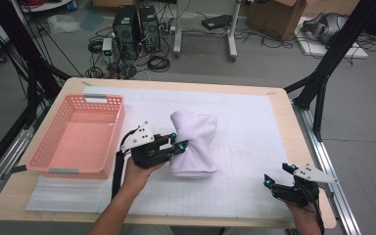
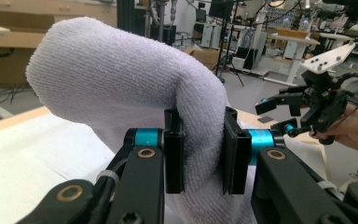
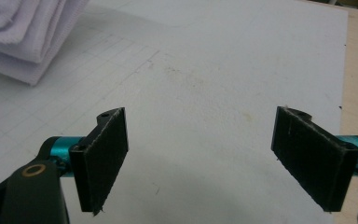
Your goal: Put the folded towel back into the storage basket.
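Left gripper (image 1: 180,141) clamped on the white towel (image 1: 194,142).
I see the towel mid-table, beside the pink basket (image 1: 108,138) at the left edge; my right gripper (image 1: 277,175) hangs released near the front right corner.

A wooden table (image 1: 279,100) topped with a white gridded mat (image 1: 245,127) stands on a grey floor (image 1: 367,122). At twelve o'clock beyond it, two black computer towers (image 1: 136,30) sit among tangled cables (image 1: 157,62), beside the white legs of a desk (image 1: 232,34). A cardboard box (image 1: 279,17) lies at one o'clock. Black frame struts (image 1: 333,54) rise at two o'clock and at ten o'clock.
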